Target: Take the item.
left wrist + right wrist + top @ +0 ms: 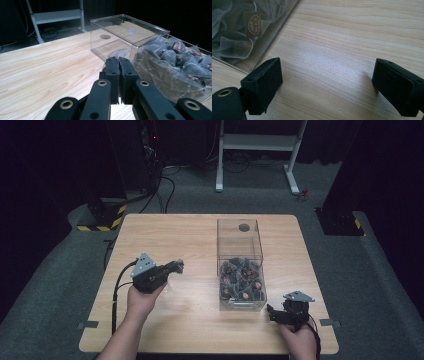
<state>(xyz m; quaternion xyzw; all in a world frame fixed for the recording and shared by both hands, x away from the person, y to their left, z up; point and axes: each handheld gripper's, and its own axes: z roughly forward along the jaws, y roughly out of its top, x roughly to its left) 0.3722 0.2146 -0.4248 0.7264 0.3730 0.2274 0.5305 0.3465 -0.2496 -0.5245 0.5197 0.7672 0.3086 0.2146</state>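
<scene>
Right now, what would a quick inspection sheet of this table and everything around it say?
Surface: wooden table, bare apart from the box; tape tabs at its near corners.
Job's things: clear box in two compartments; near one full of mesh sachets, far one holds none; one sachet pinched in the left gripper.
Clutter: nothing seen.
Grippers: left gripper shut on the sachet, left of the box; right gripper open above bare wood by the box's near right corner.
Cables: one trails from the left gripper; a tangle on the floor beyond the table.
Surroundings: grey carpet, white frame, dark stands, striped base.
</scene>
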